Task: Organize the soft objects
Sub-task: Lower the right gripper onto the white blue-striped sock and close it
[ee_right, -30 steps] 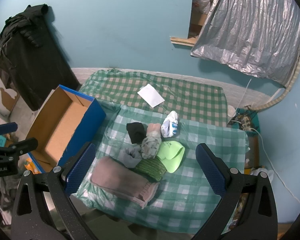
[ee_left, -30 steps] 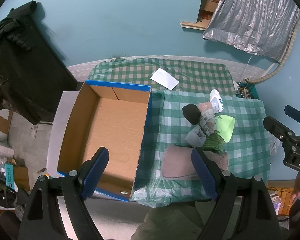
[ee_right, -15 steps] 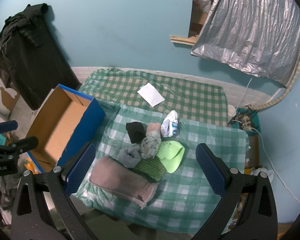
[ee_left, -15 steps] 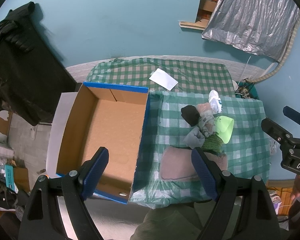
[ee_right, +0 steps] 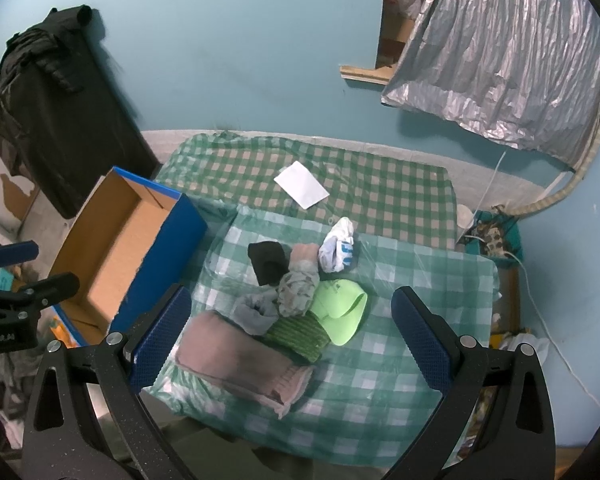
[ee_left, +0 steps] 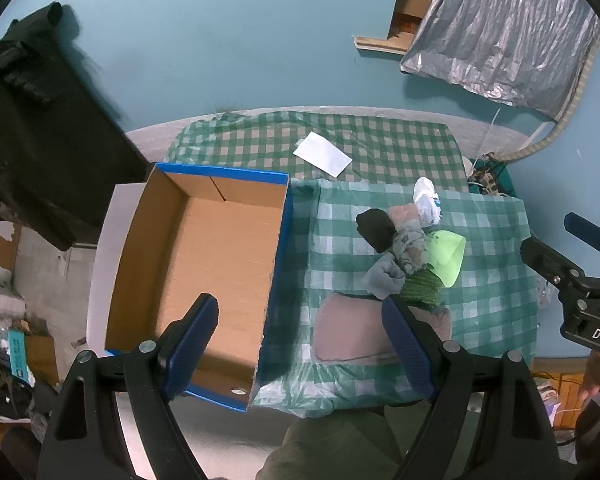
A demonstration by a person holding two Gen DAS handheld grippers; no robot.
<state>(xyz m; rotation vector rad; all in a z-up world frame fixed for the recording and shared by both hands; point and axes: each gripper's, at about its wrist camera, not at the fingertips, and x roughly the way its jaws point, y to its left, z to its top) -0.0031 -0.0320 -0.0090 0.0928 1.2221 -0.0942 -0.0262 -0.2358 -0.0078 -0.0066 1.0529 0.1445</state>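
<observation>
Soft objects (ee_right: 296, 304) lie bunched on the green checked cloth (ee_right: 420, 320), and I see both grippers high above them. My right gripper (ee_right: 292, 336) has its jaws wide apart with nothing between them, the heap straight below. My left gripper (ee_left: 300, 344), jaws also spread and holding nothing, hangs over the near right edge of the blue cardboard box (ee_left: 204, 264), which sits left of the heap. Nearest me is a folded pinkish towel (ee_right: 240, 360); a white paper (ee_right: 300, 190) lies farther back.

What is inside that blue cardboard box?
The blue cardboard box shows only bare brown floor. The left gripper finger covers one near strip, so that patch cannot be seen.
</observation>
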